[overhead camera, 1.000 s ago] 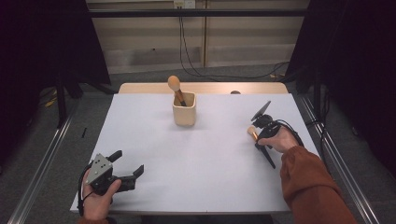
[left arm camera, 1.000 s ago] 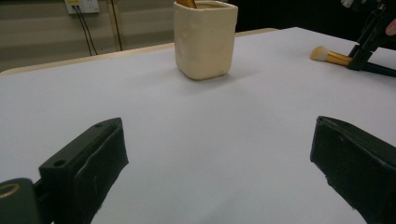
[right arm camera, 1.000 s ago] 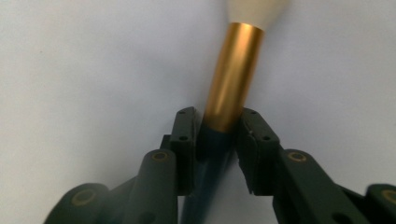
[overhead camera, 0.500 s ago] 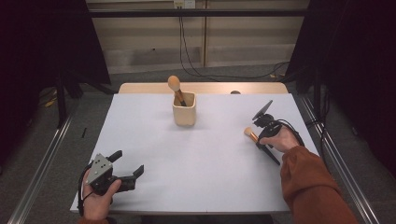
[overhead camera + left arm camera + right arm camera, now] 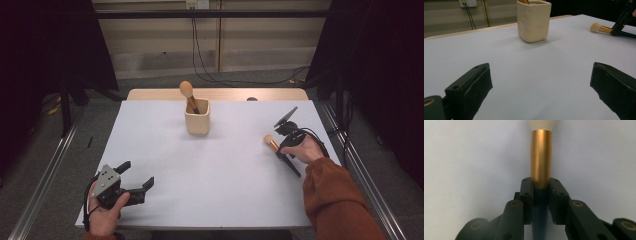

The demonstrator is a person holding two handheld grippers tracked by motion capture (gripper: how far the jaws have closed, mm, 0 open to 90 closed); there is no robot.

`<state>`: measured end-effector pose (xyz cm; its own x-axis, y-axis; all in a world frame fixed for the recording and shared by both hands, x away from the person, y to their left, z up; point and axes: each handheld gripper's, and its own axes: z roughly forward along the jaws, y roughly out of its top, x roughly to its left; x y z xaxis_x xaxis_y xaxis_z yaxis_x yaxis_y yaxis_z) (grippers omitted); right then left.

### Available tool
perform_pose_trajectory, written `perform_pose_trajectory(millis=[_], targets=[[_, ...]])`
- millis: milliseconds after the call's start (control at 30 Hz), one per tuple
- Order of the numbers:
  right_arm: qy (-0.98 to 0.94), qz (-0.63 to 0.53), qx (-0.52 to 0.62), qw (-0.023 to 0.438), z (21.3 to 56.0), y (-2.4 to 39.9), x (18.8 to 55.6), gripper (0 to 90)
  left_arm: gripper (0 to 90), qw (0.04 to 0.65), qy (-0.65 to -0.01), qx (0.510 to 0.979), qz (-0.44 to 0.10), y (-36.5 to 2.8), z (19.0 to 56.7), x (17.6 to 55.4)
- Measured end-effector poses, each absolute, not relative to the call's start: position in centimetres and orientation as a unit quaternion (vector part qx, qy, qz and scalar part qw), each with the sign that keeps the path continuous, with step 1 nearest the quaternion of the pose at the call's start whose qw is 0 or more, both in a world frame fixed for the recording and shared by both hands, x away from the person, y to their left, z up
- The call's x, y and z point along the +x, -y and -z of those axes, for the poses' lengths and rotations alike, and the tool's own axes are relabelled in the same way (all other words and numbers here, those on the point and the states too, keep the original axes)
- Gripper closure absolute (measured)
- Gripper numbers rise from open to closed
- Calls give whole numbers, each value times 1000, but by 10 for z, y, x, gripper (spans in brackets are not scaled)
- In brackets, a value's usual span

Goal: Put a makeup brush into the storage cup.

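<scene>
A makeup brush (image 5: 541, 157) with a gold ferrule, pale bristles and a dark handle lies low over the white table (image 5: 215, 175) at the right. My right gripper (image 5: 541, 185) is shut on it where the ferrule meets the handle, pads pressing both sides. In the high view the brush (image 5: 270, 141) points left from the right gripper (image 5: 280, 148). A cream cup (image 5: 197, 122) at the table's far middle holds a second brush (image 5: 186, 90), head up. My left gripper (image 5: 137, 174) rests open at the front left, its jaws (image 5: 540, 72) wide apart with nothing between them, facing the cup (image 5: 533, 22).
The table's wooden far edge (image 5: 150, 93) shows behind the cup. Metal rails (image 5: 360, 170) run along both sides of the table. Cables hang down the back wall. From the left gripper view, the held brush (image 5: 599, 27) and the right gripper (image 5: 621, 22) appear at the far right.
</scene>
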<state>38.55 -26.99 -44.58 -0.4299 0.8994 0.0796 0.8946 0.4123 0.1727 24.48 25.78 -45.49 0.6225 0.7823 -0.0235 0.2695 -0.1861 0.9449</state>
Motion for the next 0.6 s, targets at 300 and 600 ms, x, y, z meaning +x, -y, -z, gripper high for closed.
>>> perform_pose_trajectory(millis=[300, 600], targets=[[-834, -138, 534, 24, 433, 275, 380, 751, 36, 527, -360, 730, -243, -258, 455, 245], [-824, -204, 526, 54, 418, 283, 371, 751, 36, 525, -360, 732, -243, -258, 455, 245]])
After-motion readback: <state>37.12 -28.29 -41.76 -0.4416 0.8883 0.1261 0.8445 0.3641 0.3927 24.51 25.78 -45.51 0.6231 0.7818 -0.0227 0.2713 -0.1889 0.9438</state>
